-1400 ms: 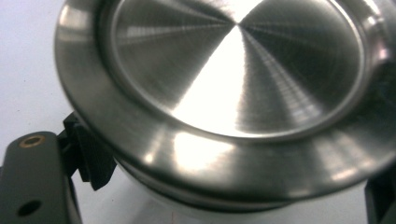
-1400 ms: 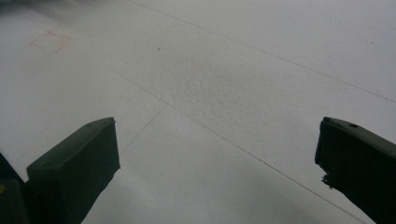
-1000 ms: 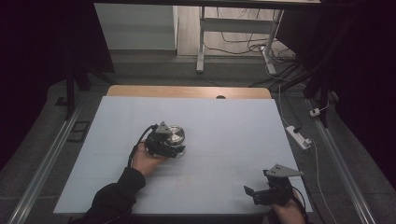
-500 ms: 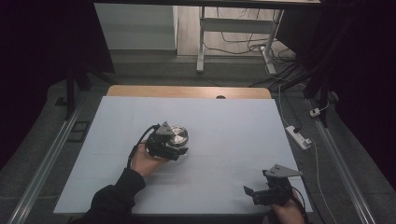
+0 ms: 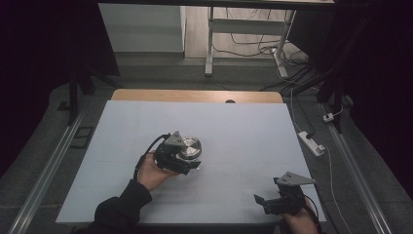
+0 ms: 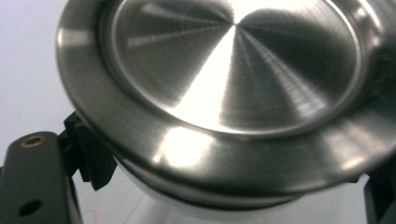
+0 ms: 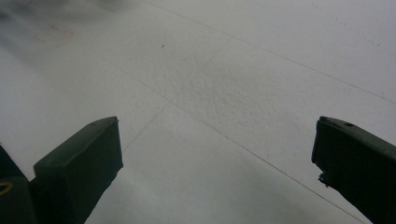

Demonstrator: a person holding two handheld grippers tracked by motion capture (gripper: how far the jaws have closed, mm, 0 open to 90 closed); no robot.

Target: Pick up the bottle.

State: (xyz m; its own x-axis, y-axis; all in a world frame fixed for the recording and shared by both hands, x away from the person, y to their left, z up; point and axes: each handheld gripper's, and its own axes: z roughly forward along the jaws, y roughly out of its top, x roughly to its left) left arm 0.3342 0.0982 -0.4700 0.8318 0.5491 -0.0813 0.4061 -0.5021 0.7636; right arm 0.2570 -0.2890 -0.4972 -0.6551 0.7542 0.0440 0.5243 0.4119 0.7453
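Compared with a second ago, the left gripper [image 5: 191, 163] sits a little farther and to the right on the desk [image 5: 243, 126] in the high view, and the steel lid [image 5: 189, 147] has gone with it; the lid also looks raised rather than resting flat, though the high view alone does not settle that. I judge this to be the lift-and-carry step: the grasp is already made and the lid is being taken off its spot, with no target yet to be seen. In the left gripper view the lid [image 6: 233, 79] looms large and tilted, its brushed round face and broad rim crossing above the black fingers [image 6: 91, 156], with something pale just under the rim. Those fingers are closed down about as far as they go here, clamped on the lid's near edge. The right gripper [image 5: 265, 202] rests at the near right corner of the desk, well apart from the lid, in the same place as before. Its jaws have just been closing slightly, yet they are wide apart, and the right gripper view shows the two dark fingers [image 7: 79, 163] with bare desk between them and nothing held or touched. The lid itself lies left of centre, about midway between near and far edges.
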